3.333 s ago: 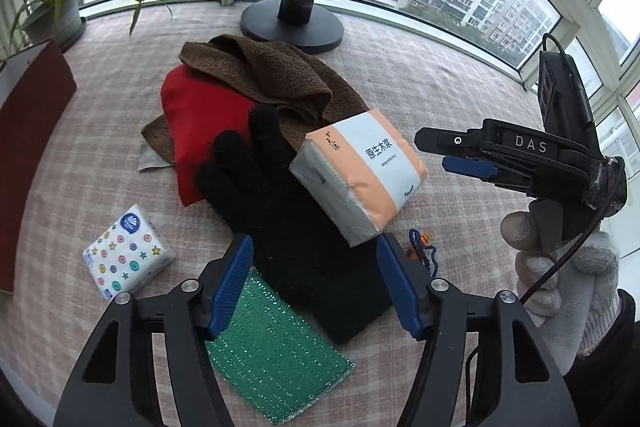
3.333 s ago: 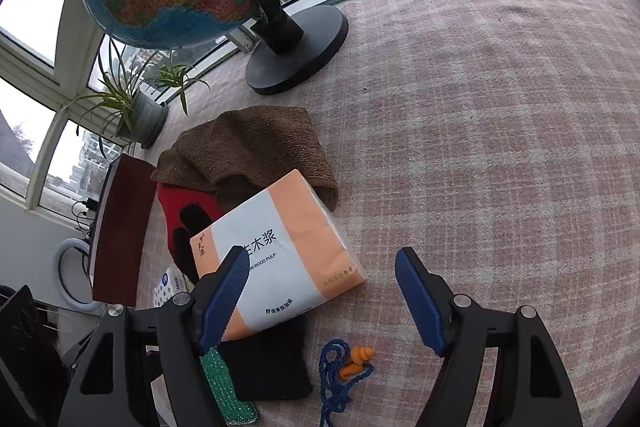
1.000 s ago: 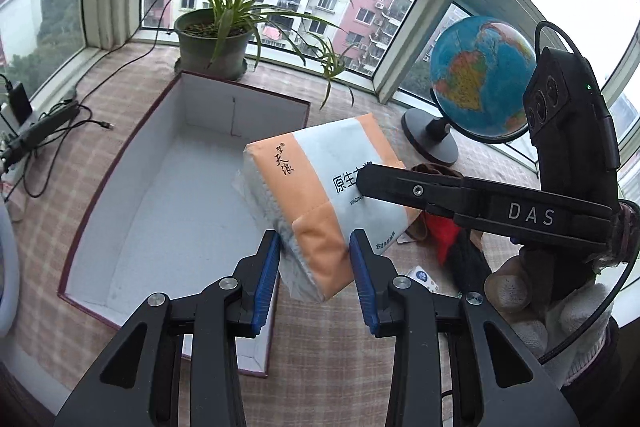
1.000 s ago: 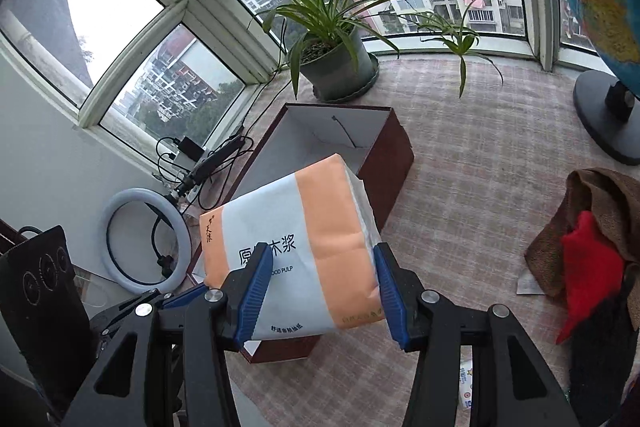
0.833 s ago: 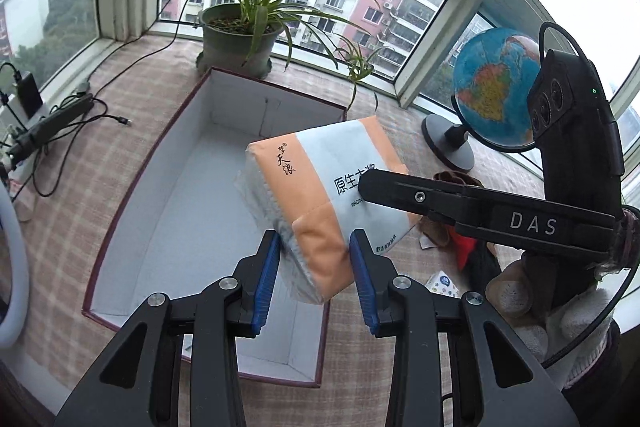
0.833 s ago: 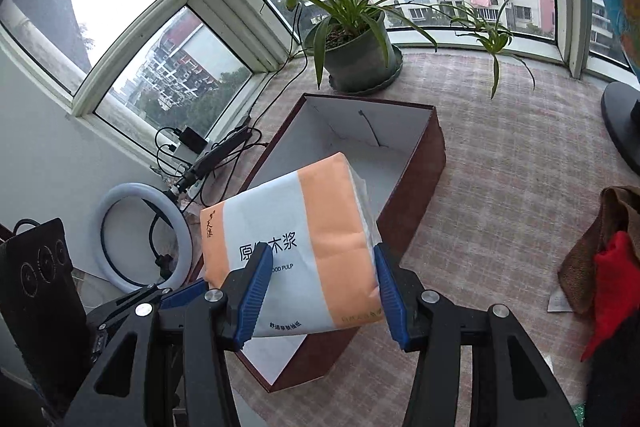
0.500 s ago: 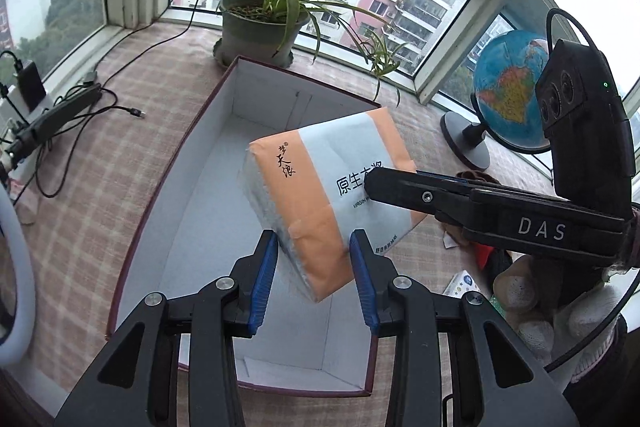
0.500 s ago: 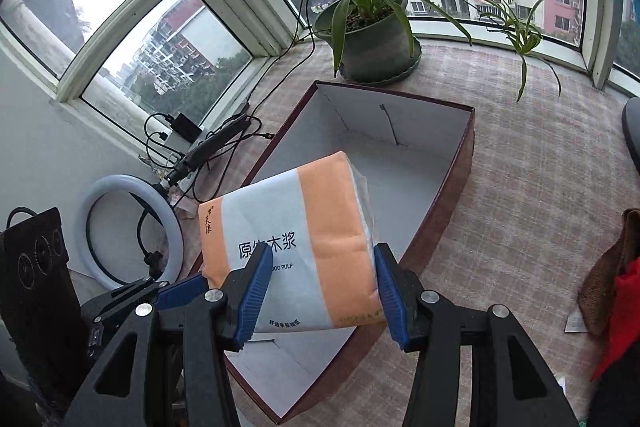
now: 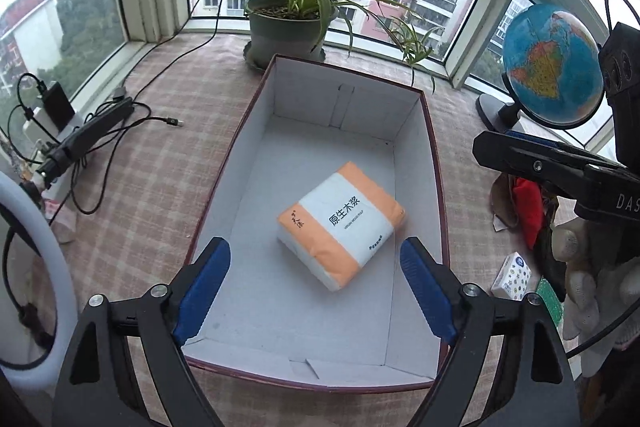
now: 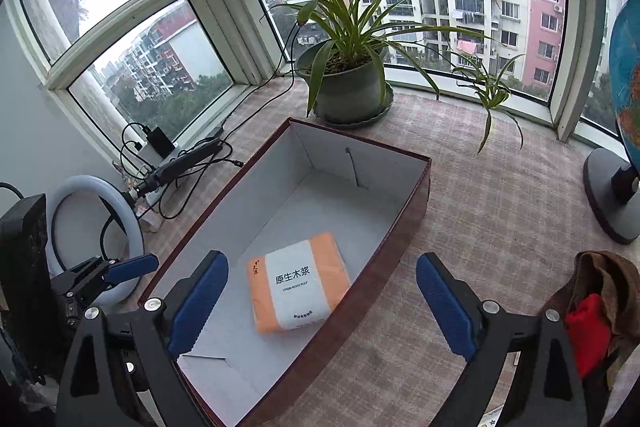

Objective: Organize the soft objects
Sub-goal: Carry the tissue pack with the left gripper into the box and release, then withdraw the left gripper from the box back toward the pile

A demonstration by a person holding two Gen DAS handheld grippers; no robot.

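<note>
Left wrist view: the tissue pack point(image 9: 340, 223) is lying flat on the floor of the open box point(image 9: 434, 163), label face up, its long axis running diagonally from the near-left toward the far-right of the box. I am reading orange bands at both ends and a white centre panel with printed characters. In the right wrist view the pack point(image 10: 296, 283) is sitting in the near half of the box point(image 10: 416, 203), closer to the right wall than to the left.

Both grippers are hanging above the box, apart from the pack. The left gripper point(image 9: 316, 293) is standing wide, its jaws having just been opening, and nothing is pressing on its blue pads point(image 9: 202, 291); the pack is showing between and beyond them, lower down. The right gripper point(image 10: 322, 305) is likewise spread wide after just opening, pads clear of the pack. The right gripper point(image 9: 532, 163) is also reaching in from the right edge of the left view, held by a gloved hand point(image 9: 592, 279).

The box is holding only the pack.

Outside the box I am noting a potted plant point(image 9: 292, 27), a globe point(image 9: 550, 67), a brown towel point(image 10: 608, 279) with a red cloth point(image 10: 588, 327) on it, and a small tissue packet point(image 9: 512, 277) on the checked tablecloth point(image 9: 160, 187).
</note>
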